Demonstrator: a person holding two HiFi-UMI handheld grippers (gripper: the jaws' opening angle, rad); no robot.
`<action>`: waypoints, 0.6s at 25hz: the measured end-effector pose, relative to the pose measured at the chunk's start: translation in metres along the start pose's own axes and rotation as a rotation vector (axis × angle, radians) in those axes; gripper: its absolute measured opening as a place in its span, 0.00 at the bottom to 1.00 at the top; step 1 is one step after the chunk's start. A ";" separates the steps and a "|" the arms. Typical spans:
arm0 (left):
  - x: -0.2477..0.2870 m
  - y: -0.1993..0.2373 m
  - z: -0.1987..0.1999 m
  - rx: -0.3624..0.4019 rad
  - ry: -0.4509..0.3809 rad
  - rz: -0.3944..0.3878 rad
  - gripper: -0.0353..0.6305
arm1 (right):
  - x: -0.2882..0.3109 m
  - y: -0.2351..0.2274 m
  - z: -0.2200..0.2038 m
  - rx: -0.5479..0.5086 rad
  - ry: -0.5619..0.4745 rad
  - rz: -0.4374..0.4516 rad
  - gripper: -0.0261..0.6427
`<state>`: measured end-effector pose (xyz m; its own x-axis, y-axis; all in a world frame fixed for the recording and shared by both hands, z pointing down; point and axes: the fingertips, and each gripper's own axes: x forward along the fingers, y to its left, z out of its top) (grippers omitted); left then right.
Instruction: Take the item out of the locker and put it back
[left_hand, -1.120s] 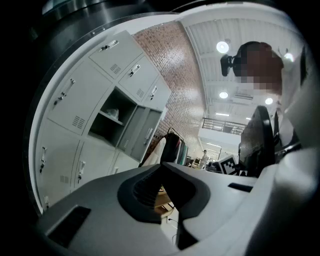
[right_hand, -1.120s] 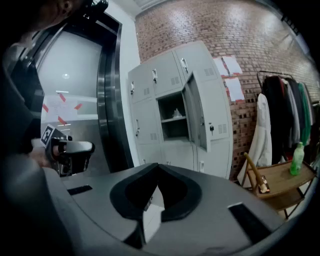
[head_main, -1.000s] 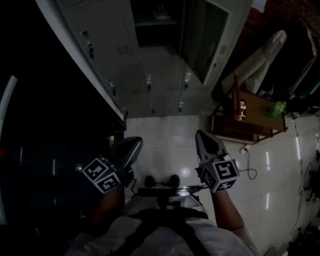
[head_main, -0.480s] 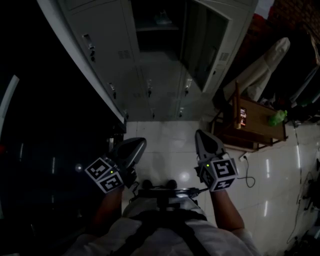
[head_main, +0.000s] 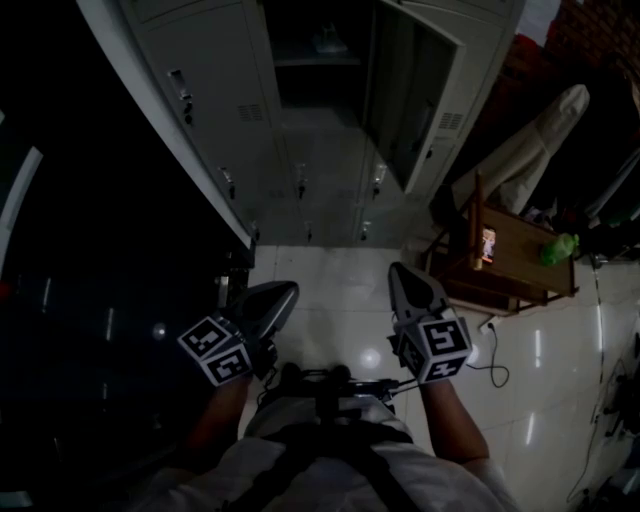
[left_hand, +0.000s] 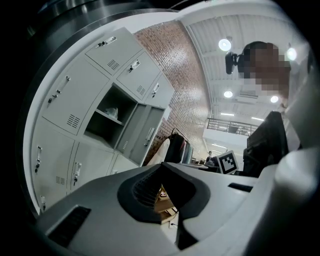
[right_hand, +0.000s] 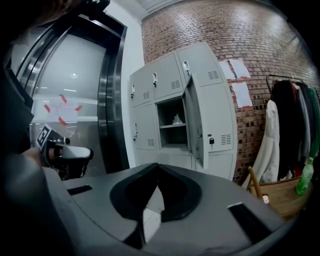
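- The left gripper (head_main: 284, 291) is held level in front of the person's body, pointing toward the lockers; its fingers are pressed together with nothing between them
- The right gripper (head_main: 397, 270) is beside it, tipped slightly down, and its fingers are likewise closed and empty
- The two grippers are apart from each other at about the same height over the pale tiled floor (head_main: 330, 262), and neither touches anything
- The grey locker bank (right_hand: 142, 130) stands ahead against a brick wall (right_hand: 235, 35), well apart from both grippers
- One middle compartment is open, and its door (head_main: 410, 100) is swung out toward the person's right
- The item (right_hand: 177, 119), a small pale object, sits on the shelf (right_hand: 172, 126) inside that open compartment, toward the back; its exact kind cannot be told
- The other locker doors in view are closed
- To the right of the lockers a white coat (head_main: 525, 150) hangs from a rail
- Below the coat is a low wooden bench (head_main: 520, 265), which carries a phone (head_main: 488, 245) with a lit screen and a green bottle (head_main: 557, 247)
- A dark cable (head_main: 495, 350) trails over the floor near the bench
- A dark metal-framed doorway (right_hand: 112, 100) is to the left of the lockers
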<state>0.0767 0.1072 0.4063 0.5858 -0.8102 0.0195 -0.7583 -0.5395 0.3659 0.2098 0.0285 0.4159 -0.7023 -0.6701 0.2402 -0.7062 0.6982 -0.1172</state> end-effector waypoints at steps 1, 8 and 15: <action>0.001 0.000 -0.001 -0.002 0.001 0.001 0.05 | 0.001 -0.002 -0.001 -0.003 -0.001 0.003 0.04; 0.011 0.001 -0.001 -0.006 0.001 -0.006 0.05 | 0.009 -0.005 0.005 0.004 0.007 0.009 0.04; 0.016 0.001 0.002 0.002 -0.007 -0.014 0.05 | 0.016 -0.006 0.005 -0.002 0.016 0.019 0.04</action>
<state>0.0841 0.0931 0.4051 0.5944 -0.8041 0.0084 -0.7506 -0.5511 0.3645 0.2018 0.0125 0.4158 -0.7139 -0.6528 0.2533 -0.6927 0.7112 -0.1195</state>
